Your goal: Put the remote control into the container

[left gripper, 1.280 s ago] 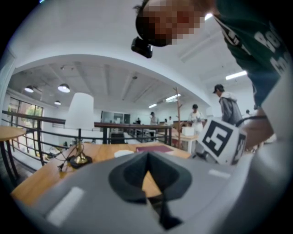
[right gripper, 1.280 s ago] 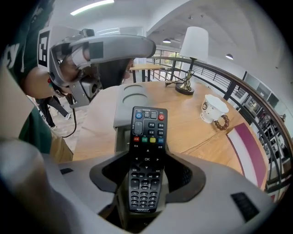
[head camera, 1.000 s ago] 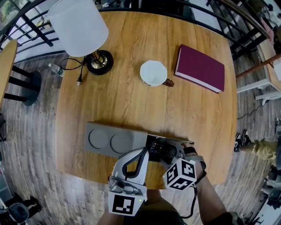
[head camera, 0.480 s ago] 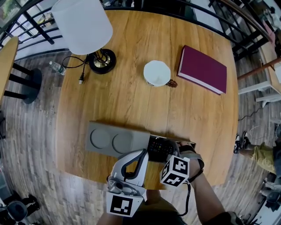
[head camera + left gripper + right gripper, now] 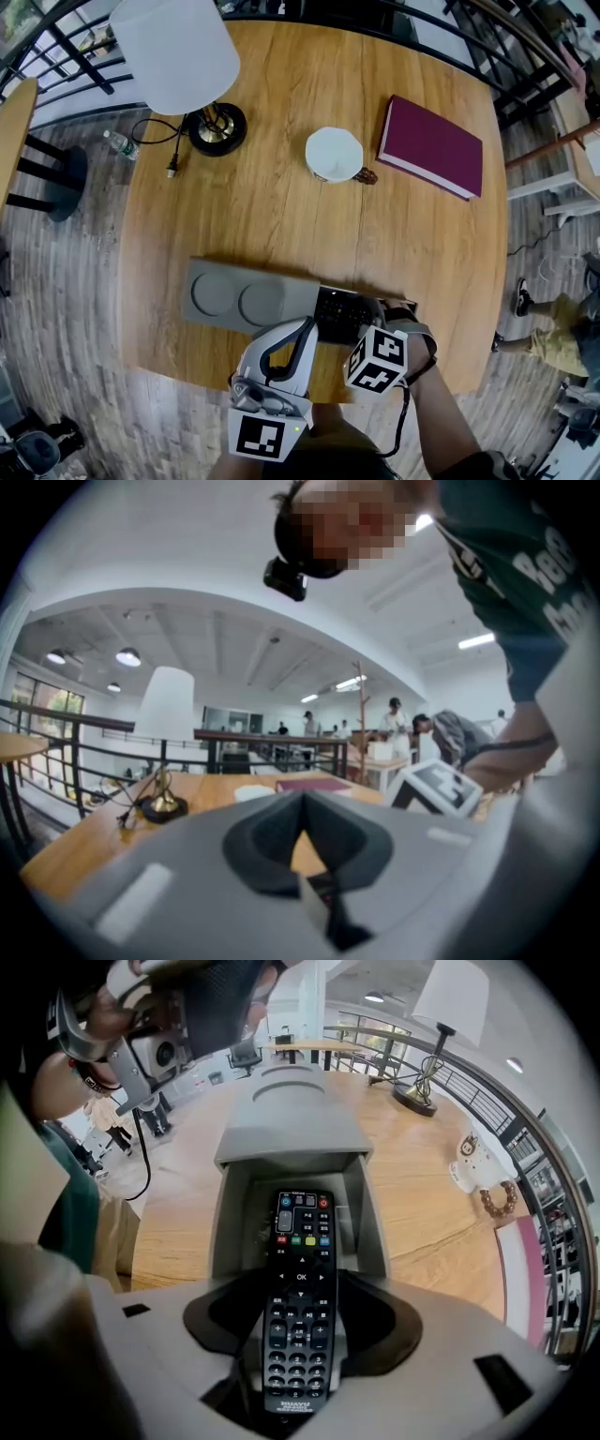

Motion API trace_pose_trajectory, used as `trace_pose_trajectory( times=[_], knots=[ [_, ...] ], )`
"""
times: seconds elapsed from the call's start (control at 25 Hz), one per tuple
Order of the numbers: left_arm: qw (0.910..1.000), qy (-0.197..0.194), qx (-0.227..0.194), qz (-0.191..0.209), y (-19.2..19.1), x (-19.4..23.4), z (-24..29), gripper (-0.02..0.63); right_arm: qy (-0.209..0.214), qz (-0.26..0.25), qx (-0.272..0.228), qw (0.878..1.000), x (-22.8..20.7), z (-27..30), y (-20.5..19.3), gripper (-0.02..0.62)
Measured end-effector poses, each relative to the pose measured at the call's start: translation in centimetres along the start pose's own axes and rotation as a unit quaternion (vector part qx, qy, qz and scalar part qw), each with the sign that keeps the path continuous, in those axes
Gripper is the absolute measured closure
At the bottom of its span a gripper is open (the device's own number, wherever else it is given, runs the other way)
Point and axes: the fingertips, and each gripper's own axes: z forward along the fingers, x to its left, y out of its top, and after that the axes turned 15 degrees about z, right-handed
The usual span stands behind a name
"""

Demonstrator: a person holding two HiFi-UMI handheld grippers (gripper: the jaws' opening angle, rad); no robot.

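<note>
Pinching remote control [image 5: 302, 1222] in right gripper [image 5: 300, 1283] jaws | left gripper [image 5: 302, 803] jaws pressed together, empty

The remote control [image 5: 300, 1302] is black and slim, with rows of small buttons, a red power button and a line of coloured keys near its far end. It lies face up and lengthwise in the grip of the right gripper [image 5: 300, 1335], whose jaws close on its near end. Its far end reaches into the open compartment of the container [image 5: 291, 1133]. The container is a long, low grey box on the table [image 5: 281, 122], with two round recesses in the top of its closed part and the open compartment at its right end.
</note>
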Motion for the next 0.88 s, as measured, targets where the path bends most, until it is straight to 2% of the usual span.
trace_pose_trajectory(
  times=[0.36, 0.56, 0.68, 0.8, 0.88],
  knots=[
    [0.9999, -0.003, 0.004, 0.016, -0.2, 0.4, -0.5, 0.609, -0.02, 0.028, -0.048, 0.998, -0.8, -2.1, 0.6, 0.342],
    [0.9997, -0.006, 0.005, 0.023, 0.1, 0.3, -0.8, 0.607, -0.013, 0.036, -0.066, 0.997, -0.3, -3.4, 0.7, 0.344],
    [0.9994, -0.012, 0.005, 0.032, 0.5, 0.1, -0.6, 0.609, -0.034, 0.044, -0.103, 0.993, -0.7, -4.8, 1.6, 0.347],
    [0.9989, -0.023, 0.01, 0.041, 1.3, -0.3, -0.8, 0.609, -0.079, 0.059, -0.16, 0.982, -1.3, -7.5, 2.6, 0.481],
    [0.9985, -0.027, 0.008, 0.047, 2.3, -0.5, -0.9, 0.609, -0.097, 0.073, -0.189, 0.974, -1.4, -9.2, 2.9, 0.514]
  ],
)
